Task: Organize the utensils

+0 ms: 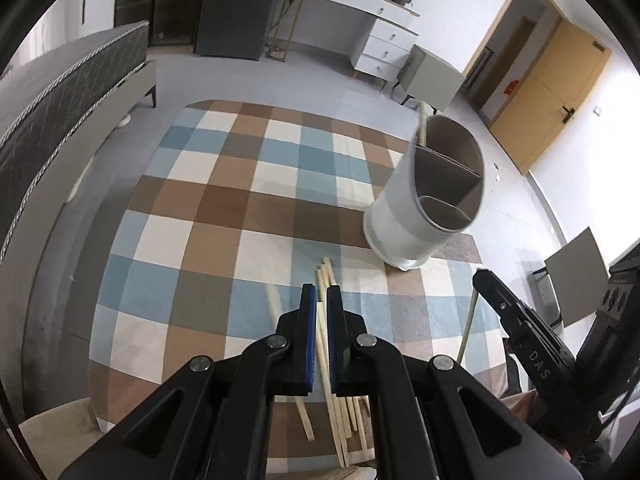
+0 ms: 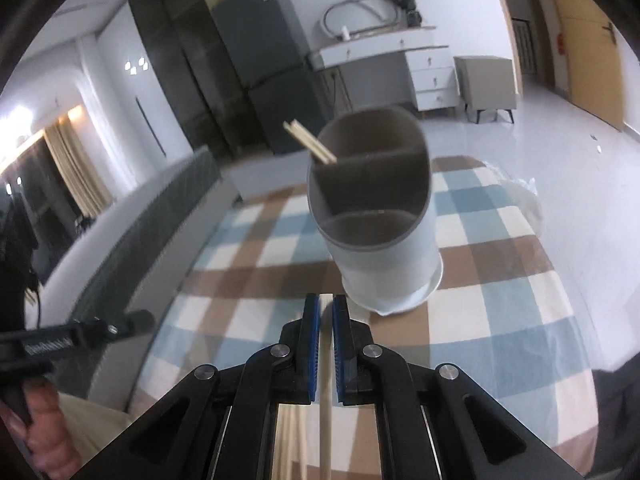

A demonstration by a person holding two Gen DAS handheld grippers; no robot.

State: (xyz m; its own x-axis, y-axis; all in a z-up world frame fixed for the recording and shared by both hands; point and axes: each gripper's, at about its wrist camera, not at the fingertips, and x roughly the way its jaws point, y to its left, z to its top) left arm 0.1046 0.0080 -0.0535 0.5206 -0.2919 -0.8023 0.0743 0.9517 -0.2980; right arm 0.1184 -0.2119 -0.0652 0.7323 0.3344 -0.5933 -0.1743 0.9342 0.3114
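Note:
A white utensil holder [image 1: 424, 196] with grey divided compartments stands on the checked tablecloth; it also shows in the right wrist view [image 2: 380, 232]. Two chopsticks [image 2: 310, 142] lean out of its far compartment. Several loose wooden chopsticks [image 1: 340, 400] lie on the cloth under my left gripper [image 1: 321, 292], whose jaws are nearly closed around one chopstick [image 1: 322, 340]. My right gripper [image 2: 326, 304] is shut on a single wooden chopstick [image 2: 325, 392] and is a little short of the holder. The right gripper shows in the left view [image 1: 520, 316].
The round table [image 1: 192, 240] has a blue, brown and white checked cloth. A grey bed [image 1: 60, 92] lies to the left. A fridge [image 2: 272, 68], a white desk [image 2: 400, 64] and a wooden door [image 1: 552, 84] stand behind.

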